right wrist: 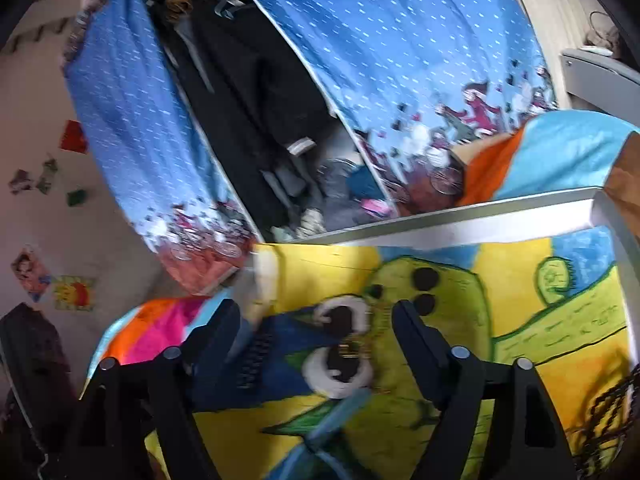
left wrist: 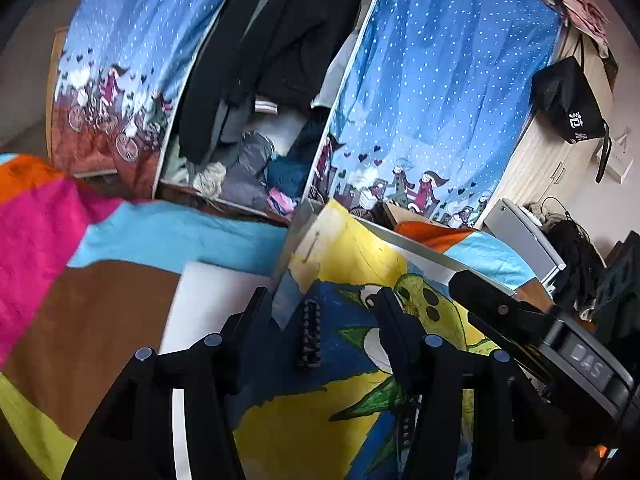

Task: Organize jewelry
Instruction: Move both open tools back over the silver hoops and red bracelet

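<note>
The right tool (left wrist: 520, 320) reads "DAS".

Painted tray floor (left wrist: 304, 432) mostly free. Obstacles: beaded bracelet (left wrist: 310, 334) lying flat between left gripper (left wrist: 322, 300) jaws, right gripper (left wrist: 520, 320) crossing tray's right side, raised grey rim (right wrist: 460, 224) at far edge, dark chains (right wrist: 612, 404) near right wall.
</note>
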Demonstrator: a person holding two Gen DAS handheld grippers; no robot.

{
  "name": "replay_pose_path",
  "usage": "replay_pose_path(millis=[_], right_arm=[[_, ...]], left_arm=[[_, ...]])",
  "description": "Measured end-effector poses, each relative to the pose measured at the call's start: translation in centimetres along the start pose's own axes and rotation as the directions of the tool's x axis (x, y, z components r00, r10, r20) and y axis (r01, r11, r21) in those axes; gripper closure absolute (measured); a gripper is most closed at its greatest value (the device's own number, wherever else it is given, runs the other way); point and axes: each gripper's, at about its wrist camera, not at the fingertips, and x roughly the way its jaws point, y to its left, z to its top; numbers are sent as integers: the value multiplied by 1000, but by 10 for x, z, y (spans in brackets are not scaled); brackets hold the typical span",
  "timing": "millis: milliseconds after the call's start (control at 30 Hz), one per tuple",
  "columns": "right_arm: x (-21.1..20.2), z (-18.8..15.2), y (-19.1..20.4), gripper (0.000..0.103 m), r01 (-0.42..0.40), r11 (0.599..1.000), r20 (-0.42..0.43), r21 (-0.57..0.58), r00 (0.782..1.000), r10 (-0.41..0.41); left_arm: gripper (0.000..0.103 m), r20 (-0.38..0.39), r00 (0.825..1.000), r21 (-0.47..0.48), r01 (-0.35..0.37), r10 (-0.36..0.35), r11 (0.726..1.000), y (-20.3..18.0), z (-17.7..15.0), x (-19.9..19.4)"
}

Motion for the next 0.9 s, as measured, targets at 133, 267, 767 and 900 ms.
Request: replay_pose_path(millis=[133, 267, 767, 900], right_arm=[[-4, -2, 8, 18, -69, 998, 46, 8, 997, 69], [0, -5, 14, 17, -83, 997, 42, 4, 996, 83], [9, -26, 90, 17, -313, 846, -128, -432, 950, 286], [-6, -34, 109, 17, -336, 807, -138, -486, 941, 309]], left_arm=[[45, 50, 998, -50, -23, 25, 998, 12, 3, -20], [43, 72, 994, -106, -70, 78, 992, 31, 4, -35], [43, 48, 972, -217, -213, 228, 953, 93, -15, -78], [43, 38, 966, -251, -238, 256, 938, 109, -22, -95]])
